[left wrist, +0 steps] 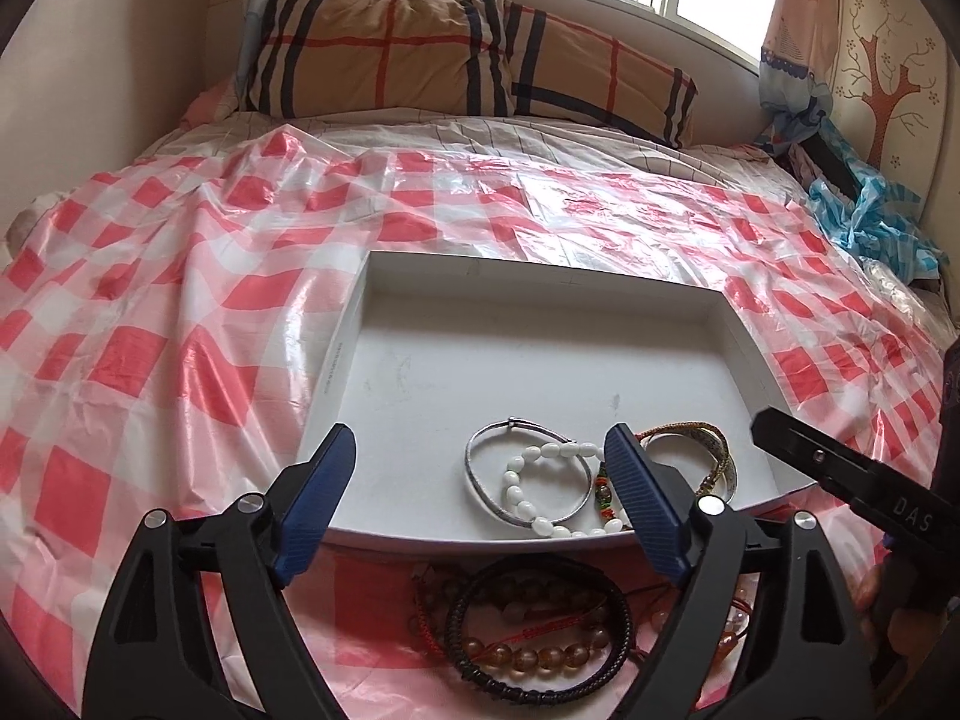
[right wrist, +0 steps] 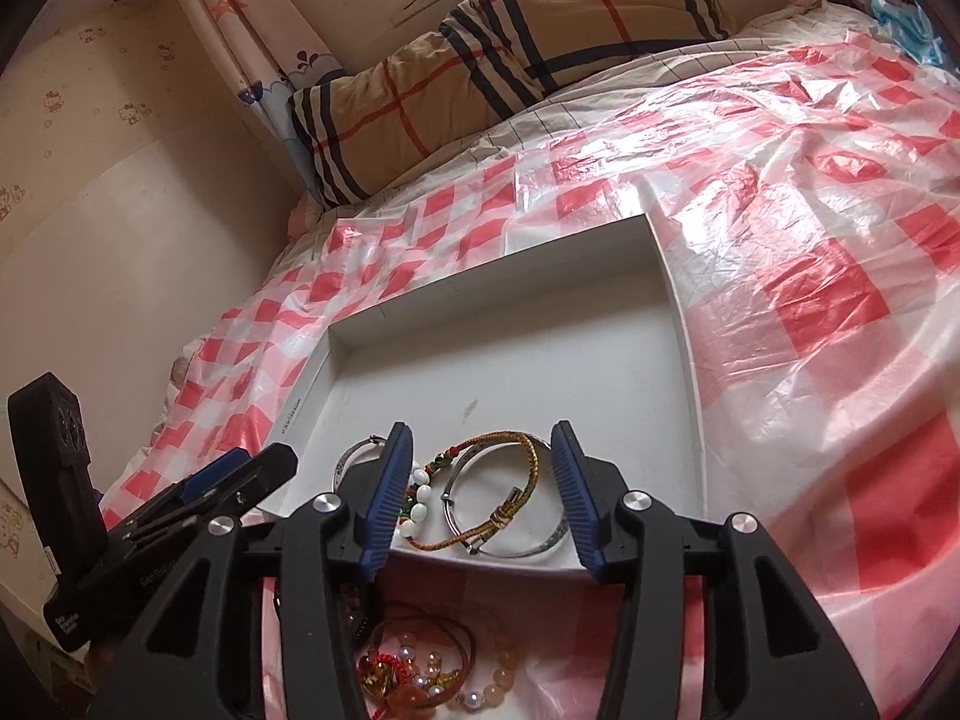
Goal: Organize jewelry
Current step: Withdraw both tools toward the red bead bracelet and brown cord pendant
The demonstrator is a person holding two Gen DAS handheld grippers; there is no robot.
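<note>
A shallow white tray (left wrist: 384, 372) (right wrist: 678, 360) lies on the checked sheet. Near its front edge rest a silver bangle (left wrist: 480, 450), a white bead bracelet (left wrist: 528, 489), a gold braided bracelet (right wrist: 531, 456) and another silver bangle (right wrist: 528, 546). My left gripper (left wrist: 480, 456) stands open above the tray's front, nothing between its blue pads. My right gripper (right wrist: 480, 450) is open too, its pads either side of the gold bracelet without touching it. On the sheet in front of the tray lie a black braided bracelet (left wrist: 540, 684), amber beads (left wrist: 540, 654) and red-corded beads (right wrist: 414, 678).
A red-and-white checked plastic sheet (left wrist: 180, 360) covers the bed. Plaid pillows (left wrist: 420, 54) lie at the headboard under a window. Crumpled blue plastic (left wrist: 870, 222) sits at the right edge. The right gripper's body (left wrist: 840, 474) shows in the left view, the left one's (right wrist: 198, 498) in the right view.
</note>
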